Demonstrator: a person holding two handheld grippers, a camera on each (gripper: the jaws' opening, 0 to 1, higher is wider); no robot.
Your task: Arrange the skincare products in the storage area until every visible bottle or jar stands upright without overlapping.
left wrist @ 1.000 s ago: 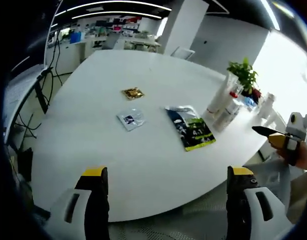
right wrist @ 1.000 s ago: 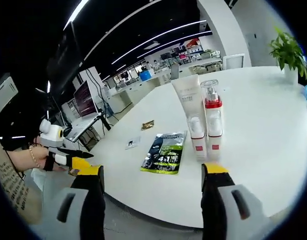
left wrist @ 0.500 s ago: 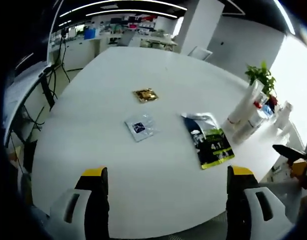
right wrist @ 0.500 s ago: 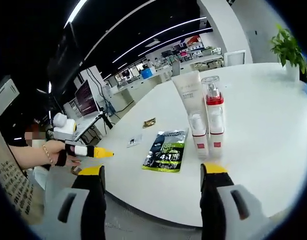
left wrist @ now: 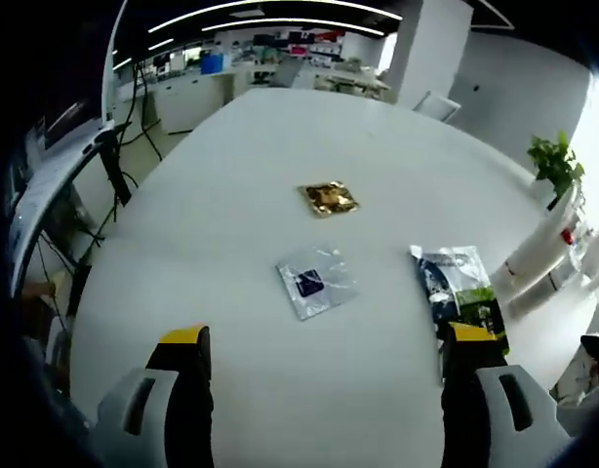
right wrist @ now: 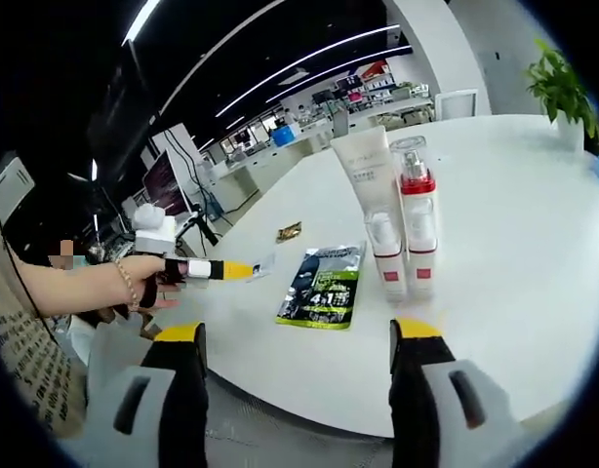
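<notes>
In the left gripper view we are holding our left gripper [left wrist: 324, 346] over the near edge of the white table [left wrist: 231, 195], its two jaws spread wide and gripping nothing. Just beyond them a small clear sachet [left wrist: 315, 282] with a dark label is lying flat, and further out a gold sachet [left wrist: 328, 197] is resting apart from it. To the right a dark and green pouch [left wrist: 456, 285] is lying flat, its near end touching our right jaw in the view, and past it the skincare bottles [left wrist: 543, 249] are showing at the far right edge, too warped for us to tell how they are standing. In the right gripper view we are seeing a hand [right wrist: 143, 278] at the left holding the left gripper out over the table's edge. Our right gripper [right wrist: 298, 336] is hovering short of the table with its jaws wide apart and empty. Beyond it the pouch is lying flat, and just to its right a white tube [right wrist: 363, 175], a small white bottle [right wrist: 386, 253] and a red-collared pump bottle [right wrist: 418, 219] are standing upright, clustered close together. A green plant [right wrist: 563, 88] is sitting at the far right.
</notes>
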